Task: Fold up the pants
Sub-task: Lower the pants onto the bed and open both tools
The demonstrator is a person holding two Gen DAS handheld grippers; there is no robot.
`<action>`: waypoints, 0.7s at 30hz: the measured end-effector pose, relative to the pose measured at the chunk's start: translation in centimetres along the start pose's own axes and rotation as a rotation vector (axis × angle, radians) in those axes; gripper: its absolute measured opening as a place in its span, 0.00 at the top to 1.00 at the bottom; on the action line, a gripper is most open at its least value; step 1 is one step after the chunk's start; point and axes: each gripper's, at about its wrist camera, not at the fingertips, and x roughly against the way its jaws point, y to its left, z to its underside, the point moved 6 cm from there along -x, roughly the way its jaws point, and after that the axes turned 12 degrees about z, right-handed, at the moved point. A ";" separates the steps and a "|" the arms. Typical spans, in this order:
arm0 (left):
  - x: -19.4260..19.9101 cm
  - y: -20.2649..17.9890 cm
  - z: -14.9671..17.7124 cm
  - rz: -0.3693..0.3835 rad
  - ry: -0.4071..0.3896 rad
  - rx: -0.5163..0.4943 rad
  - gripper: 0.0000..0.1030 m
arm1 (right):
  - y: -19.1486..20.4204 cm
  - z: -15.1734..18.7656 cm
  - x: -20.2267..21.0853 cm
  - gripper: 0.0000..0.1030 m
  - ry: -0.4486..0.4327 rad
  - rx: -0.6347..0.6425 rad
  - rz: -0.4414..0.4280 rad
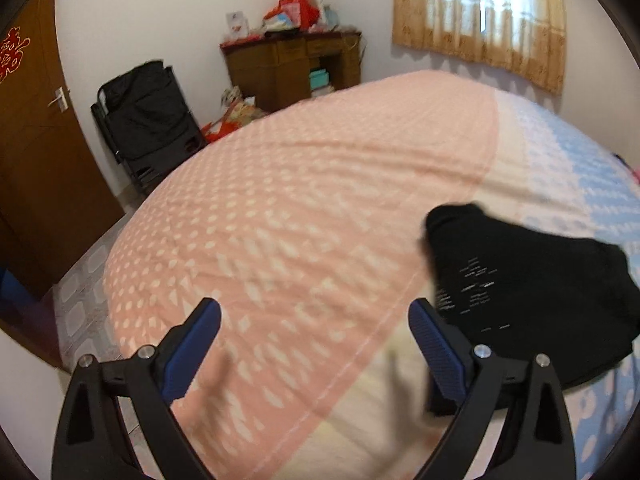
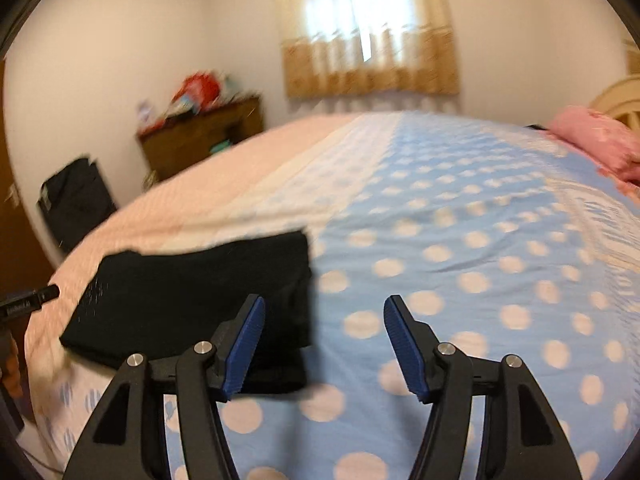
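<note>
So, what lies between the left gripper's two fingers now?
Only bare pink bedspread, seen in the left wrist view; the left gripper is open and the black pants lie beside it.

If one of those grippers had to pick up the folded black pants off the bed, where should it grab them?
Probably the thick folded edge nearest the right gripper. The black pants lie flat on the bedspread, so come in low from the blue dotted side, slide one finger under that edge, and pinch all the layers together.

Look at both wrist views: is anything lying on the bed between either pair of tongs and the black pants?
Nothing visible. The left tongs and right tongs both stand open and empty, with only bare bedspread between them and the folded black pants.
</note>
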 end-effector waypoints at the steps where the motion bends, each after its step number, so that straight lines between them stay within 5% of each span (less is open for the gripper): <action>1: 0.3 -0.4 -0.2 0.014 -0.016 -0.011 0.06 | 0.0 -0.2 0.5 0.82 -0.008 0.006 0.009; 2: 0.5 -1.3 -0.5 0.032 -0.032 -0.028 0.06 | 0.1 -0.3 0.7 0.88 -0.007 0.013 0.007; 7: -0.1 -5.7 -0.8 0.095 -0.030 -0.104 0.06 | 2.7 -0.3 0.9 0.88 -0.012 0.061 -0.042; 11: -1.1 -8.1 0.2 0.085 -0.005 -0.150 0.06 | 4.2 1.4 -1.1 0.88 0.070 0.058 -0.100; 14: -2.3 -8.2 1.4 0.040 0.039 -0.174 0.06 | 4.5 3.9 -3.0 0.88 0.165 0.090 -0.071; 21: -2.6 -7.8 2.4 0.030 0.032 -0.164 0.02 | 4.3 4.7 -2.8 0.88 0.143 0.067 -0.083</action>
